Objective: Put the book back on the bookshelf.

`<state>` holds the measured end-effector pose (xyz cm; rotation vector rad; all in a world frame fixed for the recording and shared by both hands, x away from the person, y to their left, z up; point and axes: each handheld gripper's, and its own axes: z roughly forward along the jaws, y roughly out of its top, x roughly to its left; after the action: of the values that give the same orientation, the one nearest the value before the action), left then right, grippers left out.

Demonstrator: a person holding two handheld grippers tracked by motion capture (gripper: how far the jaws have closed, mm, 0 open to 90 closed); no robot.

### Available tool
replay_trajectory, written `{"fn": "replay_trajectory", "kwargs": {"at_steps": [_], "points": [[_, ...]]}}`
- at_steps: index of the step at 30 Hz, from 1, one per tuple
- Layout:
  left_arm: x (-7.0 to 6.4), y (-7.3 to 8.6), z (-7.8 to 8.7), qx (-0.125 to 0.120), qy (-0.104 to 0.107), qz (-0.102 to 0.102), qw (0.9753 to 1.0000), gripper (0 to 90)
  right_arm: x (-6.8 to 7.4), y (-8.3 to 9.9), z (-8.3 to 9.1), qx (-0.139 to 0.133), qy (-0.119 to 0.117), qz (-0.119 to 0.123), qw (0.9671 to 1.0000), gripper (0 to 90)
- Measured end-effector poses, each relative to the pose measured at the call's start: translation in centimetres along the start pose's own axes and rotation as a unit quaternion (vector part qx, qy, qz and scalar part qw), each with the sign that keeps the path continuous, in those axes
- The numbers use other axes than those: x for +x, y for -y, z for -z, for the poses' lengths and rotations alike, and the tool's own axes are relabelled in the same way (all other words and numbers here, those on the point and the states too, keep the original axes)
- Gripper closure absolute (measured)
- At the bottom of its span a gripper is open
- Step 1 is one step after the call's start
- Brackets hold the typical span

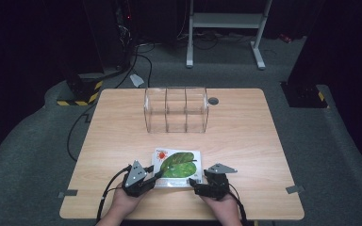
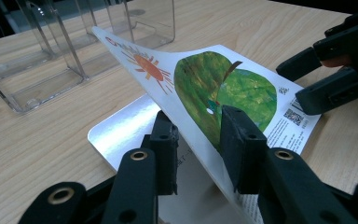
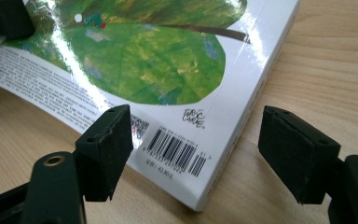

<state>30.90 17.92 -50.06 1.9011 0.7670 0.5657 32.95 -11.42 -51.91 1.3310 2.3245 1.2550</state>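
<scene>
A wooden counter (image 1: 245, 136) carries a clear divided box (image 1: 176, 109) beyond both grippers. Between them lies a picture book (image 1: 178, 165); the left gripper (image 2: 200, 140) pinches its lifted cover, the right gripper (image 3: 196, 154) stands released around its barcode corner.

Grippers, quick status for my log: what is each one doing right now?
Left gripper: jaws either side of the book's lifted cover; whether they pinch it cannot be told.
Right gripper: open, straddling the book's corner, holding nothing.

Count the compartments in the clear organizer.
3, side by side in the clear organizer at the table's far middle: left, centre, right. All look empty.
</scene>
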Motion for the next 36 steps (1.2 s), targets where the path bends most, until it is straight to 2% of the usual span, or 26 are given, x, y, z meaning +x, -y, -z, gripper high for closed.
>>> {"fn": "replay_trajectory", "kwargs": {"at_steps": [3,7,12,15,20,23,25,27,30,33,36], "points": [[-0.2,0.0,0.1,-0.005,-0.001,-0.003,1.0,67.2,-0.2,-0.3,-0.2,-0.004,-0.005,-0.003,1.0,25.1],[-0.4,-0.1,0.4,-0.013,-0.001,-0.019,0.9997,67.4,-0.2,-0.8,-0.4,-0.005,-0.01,-0.013,0.9999,24.5],[-0.5,-0.1,0.5,-0.016,-0.002,-0.023,0.9996,67.7,-0.7,-1.7,-1.0,0.0,-0.008,-0.018,0.9998,23.9],[-0.7,-0.1,0.7,-0.021,-0.004,-0.027,0.9994,67.9,-1.1,-1.6,-0.9,-0.005,-0.02,-0.031,0.9993,23.0],[-0.9,-0.1,0.9,-0.026,-0.004,-0.032,0.9991,68.0,-1.4,-1.5,-0.8,-0.004,-0.032,-0.039,0.9987,21.8],[-1.0,-0.2,0.9,-0.028,-0.005,-0.034,0.999,68.0,-1.5,-1.5,-1.1,0.001,-0.041,-0.042,0.9983,20.9],[-1.1,-0.2,0.9,-0.028,-0.008,-0.037,0.9989,68.0,-1.5,-1.5,-1.6,0.015,-0.055,-0.057,0.9967,19.2],[-1.1,-0.1,0.9,-0.027,-0.008,-0.036,0.9989,68.0,-1.4,-1.5,-1.7,0.014,-0.058,-0.056,0.9966,20.6],[-1.0,-0.1,0.8,-0.025,-0.007,-0.034,0.9991,68.0,-1.2,-1.5,-1.7,0.016,-0.053,-0.054,0.997,20.5],[-0.9,0.0,0.7,-0.023,-0.005,-0.027,0.9994,68.1,-1.1,-1.5,-1.6,0.014,-0.048,-0.056,0.9972,23.5],[-0.9,0.0,0.7,-0.023,-0.005,-0.028,0.9993,68.6,-1.1,-1.4,-1.4,0.007,-0.042,-0.055,0.9976,26.1]]}}
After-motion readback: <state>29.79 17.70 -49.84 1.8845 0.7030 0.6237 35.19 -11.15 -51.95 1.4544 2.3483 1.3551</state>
